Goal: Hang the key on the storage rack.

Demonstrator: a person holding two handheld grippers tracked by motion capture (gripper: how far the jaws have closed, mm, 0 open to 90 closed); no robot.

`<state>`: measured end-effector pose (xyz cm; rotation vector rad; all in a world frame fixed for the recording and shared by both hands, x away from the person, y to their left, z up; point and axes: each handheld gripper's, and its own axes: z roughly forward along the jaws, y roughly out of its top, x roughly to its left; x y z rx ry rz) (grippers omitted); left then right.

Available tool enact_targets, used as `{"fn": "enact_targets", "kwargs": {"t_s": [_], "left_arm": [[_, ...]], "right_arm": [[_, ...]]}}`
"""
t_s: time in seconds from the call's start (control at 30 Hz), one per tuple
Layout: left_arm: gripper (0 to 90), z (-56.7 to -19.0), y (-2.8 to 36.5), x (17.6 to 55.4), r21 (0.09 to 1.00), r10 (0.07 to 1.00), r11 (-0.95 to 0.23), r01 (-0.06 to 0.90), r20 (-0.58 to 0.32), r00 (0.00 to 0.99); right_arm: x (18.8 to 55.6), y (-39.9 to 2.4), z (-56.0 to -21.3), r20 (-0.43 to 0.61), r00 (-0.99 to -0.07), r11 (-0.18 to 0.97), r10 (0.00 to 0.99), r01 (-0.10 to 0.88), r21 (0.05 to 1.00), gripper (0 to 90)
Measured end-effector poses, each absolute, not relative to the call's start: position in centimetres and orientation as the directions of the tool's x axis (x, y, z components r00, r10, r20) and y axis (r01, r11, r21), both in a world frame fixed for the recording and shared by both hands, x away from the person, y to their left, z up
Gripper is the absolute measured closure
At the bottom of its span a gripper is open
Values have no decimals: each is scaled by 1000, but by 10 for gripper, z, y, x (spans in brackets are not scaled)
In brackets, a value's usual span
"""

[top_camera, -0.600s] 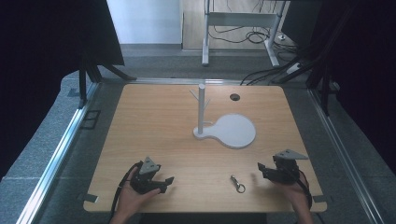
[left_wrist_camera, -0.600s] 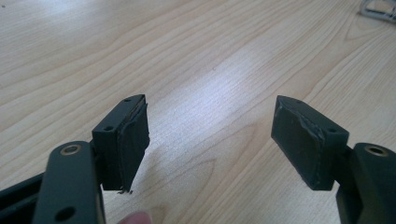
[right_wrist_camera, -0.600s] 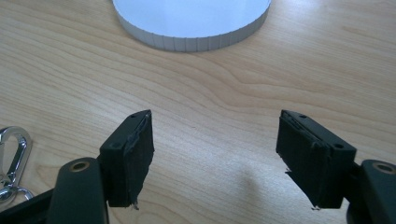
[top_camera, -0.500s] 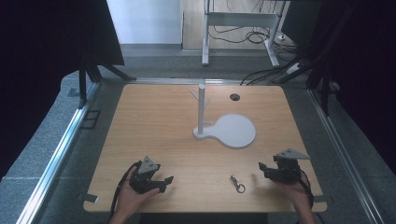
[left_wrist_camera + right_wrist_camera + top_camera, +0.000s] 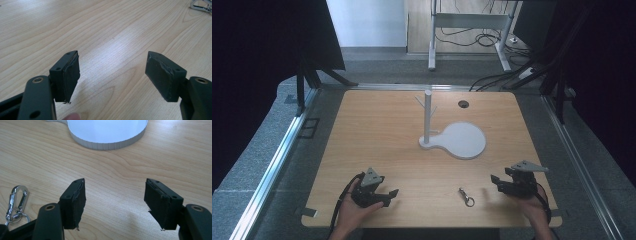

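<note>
Surface: pale wooden surface (image 5: 377, 130), set on a grey floor with dark curtains at both sides and cables behind.
Stand: white stand (image 5: 428, 117) — an upright post with small pegs on a flat rounded base — at the middle of the surface, nothing hung on it.
Clip: small metal clip (image 5: 466, 197) with a ring, lying flat near the front edge, between the two grippers and nearer the right one.
Left gripper: left gripper (image 5: 388, 194), jaws spread, nothing between them, low at the front left, well apart from the clip.
Right gripper: right gripper (image 5: 498, 183), jaws spread wide and empty, near the clip but apart from it.
Step in hand: judged the start — clip not yet picked up.
Next move: likely the right gripper shifts over the clip, lowers and pinches it; being thin and flat, it calls for a low, careful grasp.
</note>
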<state>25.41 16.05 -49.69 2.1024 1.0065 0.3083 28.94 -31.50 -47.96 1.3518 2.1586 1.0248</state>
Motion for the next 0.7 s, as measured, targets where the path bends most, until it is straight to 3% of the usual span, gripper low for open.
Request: {"fn": "enact_targets", "kwargs": {"t_s": [0.7], "left_arm": [[283,-499,160,255,722,747,-406,560,-90,658]], "right_arm": [[289,-313,-476,71,-489,287,869,617,733,383]]}}
